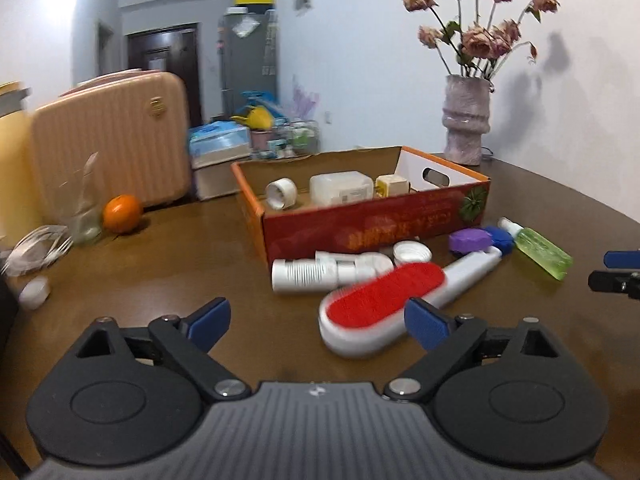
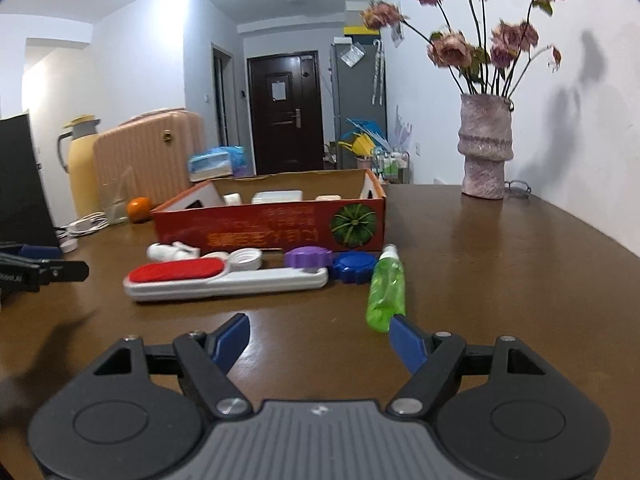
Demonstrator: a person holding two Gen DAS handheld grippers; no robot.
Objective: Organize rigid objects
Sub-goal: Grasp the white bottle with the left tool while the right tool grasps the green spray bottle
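Observation:
A red cardboard box (image 1: 360, 232) (image 2: 272, 228) stands on the brown table and holds a white roll (image 1: 281, 193), a white container (image 1: 341, 188) and a yellow block (image 1: 392, 187). In front of it lie a white lint brush with a red pad (image 1: 384, 300) (image 2: 224, 278), a white ribbed pipe (image 1: 320, 274), a white cap (image 1: 412, 253) (image 2: 245, 259), a purple cap (image 1: 469, 240) (image 2: 308, 258), a blue cap (image 1: 500, 238) (image 2: 354, 266) and a green bottle (image 1: 542, 250) (image 2: 386, 290). My left gripper (image 1: 318, 324) is open and empty, just short of the brush. My right gripper (image 2: 320, 338) is open and empty, its right finger near the bottle.
A vase of dried roses (image 1: 466, 120) (image 2: 486, 148) stands at the table's back right. An orange (image 1: 122, 208) (image 2: 139, 209), a clear glass (image 1: 82, 204), white cables (image 1: 38, 248), a pink suitcase (image 1: 112, 140) and a yellow thermos (image 2: 82, 168) are at the left.

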